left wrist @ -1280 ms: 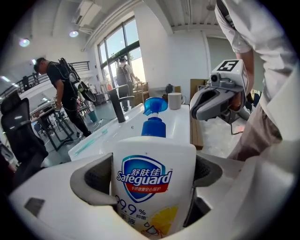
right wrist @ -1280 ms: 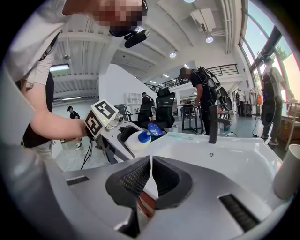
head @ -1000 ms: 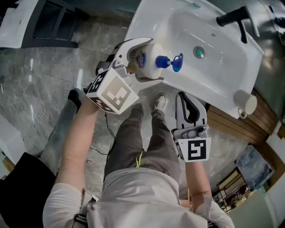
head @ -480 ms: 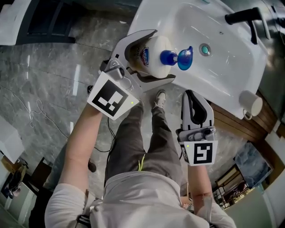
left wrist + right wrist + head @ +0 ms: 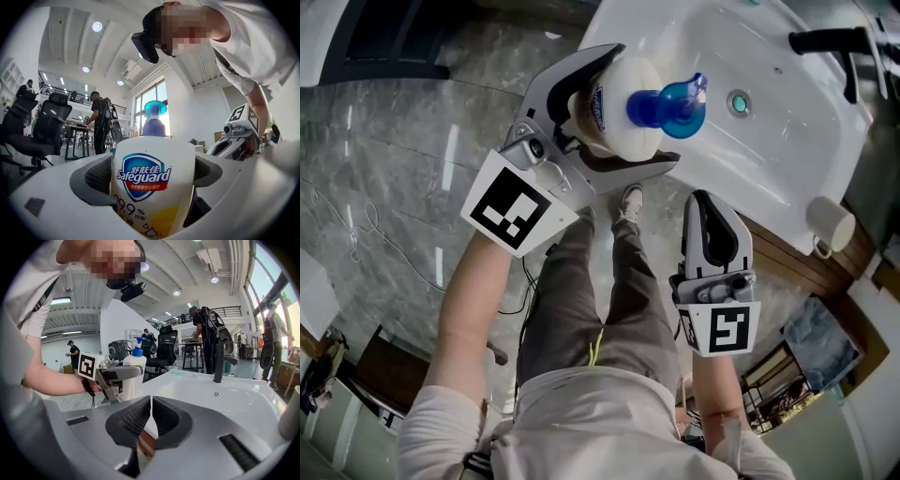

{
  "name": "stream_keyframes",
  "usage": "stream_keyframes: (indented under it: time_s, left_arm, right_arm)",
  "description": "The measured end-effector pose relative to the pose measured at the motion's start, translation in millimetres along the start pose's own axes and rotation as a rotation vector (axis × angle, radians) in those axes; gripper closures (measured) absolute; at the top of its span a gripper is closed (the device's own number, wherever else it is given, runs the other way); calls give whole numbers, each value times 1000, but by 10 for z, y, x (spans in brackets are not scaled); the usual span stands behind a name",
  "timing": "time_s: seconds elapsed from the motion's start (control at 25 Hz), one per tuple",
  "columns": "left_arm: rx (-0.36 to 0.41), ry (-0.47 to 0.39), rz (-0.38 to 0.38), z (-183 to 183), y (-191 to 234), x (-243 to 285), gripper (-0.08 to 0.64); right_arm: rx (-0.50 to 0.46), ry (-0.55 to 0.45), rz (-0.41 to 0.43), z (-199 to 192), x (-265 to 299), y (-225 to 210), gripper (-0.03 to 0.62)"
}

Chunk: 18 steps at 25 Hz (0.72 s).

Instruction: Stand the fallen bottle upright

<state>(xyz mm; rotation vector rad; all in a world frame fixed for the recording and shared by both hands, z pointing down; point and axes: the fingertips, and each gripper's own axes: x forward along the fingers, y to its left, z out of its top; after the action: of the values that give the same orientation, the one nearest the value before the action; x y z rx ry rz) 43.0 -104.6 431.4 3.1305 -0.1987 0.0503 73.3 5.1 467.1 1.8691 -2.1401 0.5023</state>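
My left gripper [image 5: 645, 108] is clamped across the body of the bottle [image 5: 153, 185]. The pads bear on both flanks just below the label, and the jaws are spread only as wide as the bottle. My right gripper [image 5: 151, 414] has its pads pressed together with nothing between them. It is parked low, near the front of the sink [image 5: 787, 131], well apart from the bottle.

Position of workpiece: the bottle is held at the near corner of the sink rim, close to vertical, with the blue pump head [image 5: 667, 101] uppermost. The right gripper view does not show clearly whether its base bears on the rim.

Step in hand: righting, near its end. Next move, as I judge it: lower until the base sits flat on the rim, confirm no lean, then release squarely so that neither pad drags the bottle over.

Change since one second ago: the pump then pointed sideways over the basin; it now faces up toward the head camera. The right gripper has barely shifted.
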Motion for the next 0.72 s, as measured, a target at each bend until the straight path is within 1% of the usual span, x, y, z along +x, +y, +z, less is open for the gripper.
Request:
stream_keyframes:
  time_s: [0.16, 0.24, 0.56, 0.72]
  left_arm:
    - [-59, -67, 16, 41, 31, -49, 32]
    - [-75, -90, 22, 52, 40, -65, 32]
    - [-95, -148, 26, 53, 39, -134, 32]
    - [-106, -167, 10, 51, 34, -186, 31]
  right_arm:
    - [-9, -4, 2, 49, 25, 27, 551]
    - [-6, -6, 2, 62, 33, 33, 551]
    - [14, -10, 5, 65, 52, 95, 551]
    - [17, -12, 11, 74, 70, 120, 551]
